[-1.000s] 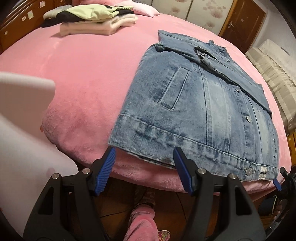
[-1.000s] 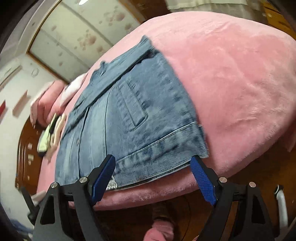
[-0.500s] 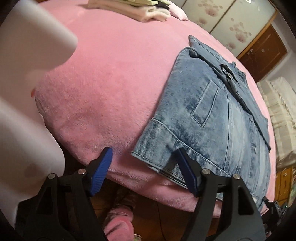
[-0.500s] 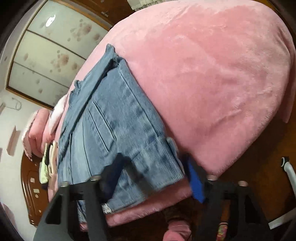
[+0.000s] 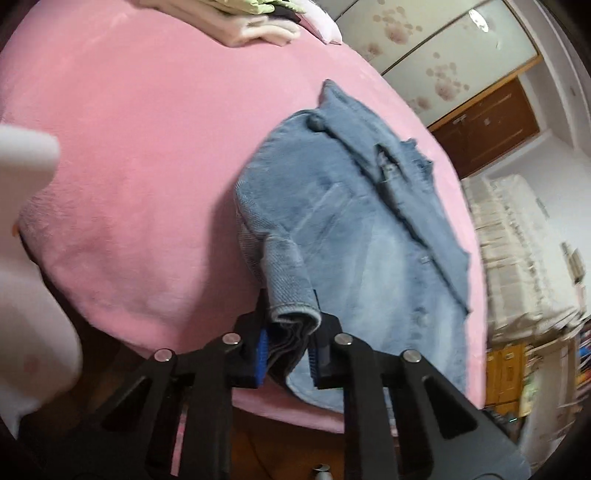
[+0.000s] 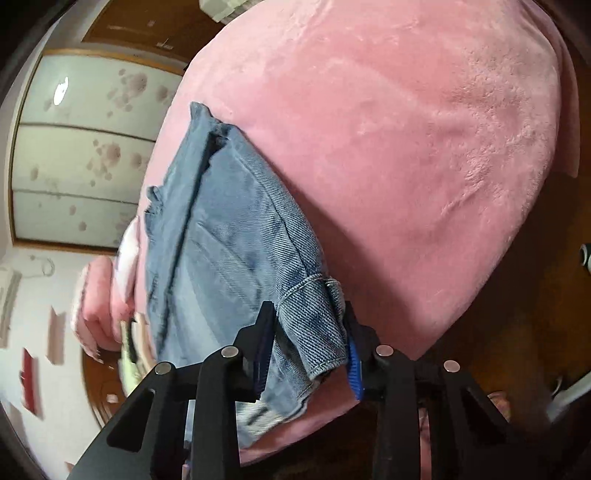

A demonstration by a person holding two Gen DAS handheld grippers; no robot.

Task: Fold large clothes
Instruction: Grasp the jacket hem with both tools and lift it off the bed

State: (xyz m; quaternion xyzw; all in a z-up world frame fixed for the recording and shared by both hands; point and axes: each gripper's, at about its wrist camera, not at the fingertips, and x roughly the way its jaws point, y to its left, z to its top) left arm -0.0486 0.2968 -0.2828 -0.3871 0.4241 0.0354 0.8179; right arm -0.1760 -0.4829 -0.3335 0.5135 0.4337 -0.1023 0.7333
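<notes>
Bed: pink plush blanket (image 5: 140,155) carried the denim jacket (image 5: 369,236) near its front edge.
Left tool (image 5: 286,356): pinching the jacket's near hem corner, bunched and raised.
Right tool (image 6: 306,360): pinching the opposite hem corner.
Progress: judged early; sleeves seemingly tucked in, hem-to-collar fold not made.
Far: folded clothes stack (image 5: 251,26), floral sliding wardrobe doors (image 5: 450,48), wooden door (image 5: 487,125).

bare pink blanket (image 5: 147,155) left of denim jacket (image 5: 351,221), folded clothes (image 5: 251,22) far corner
</notes>
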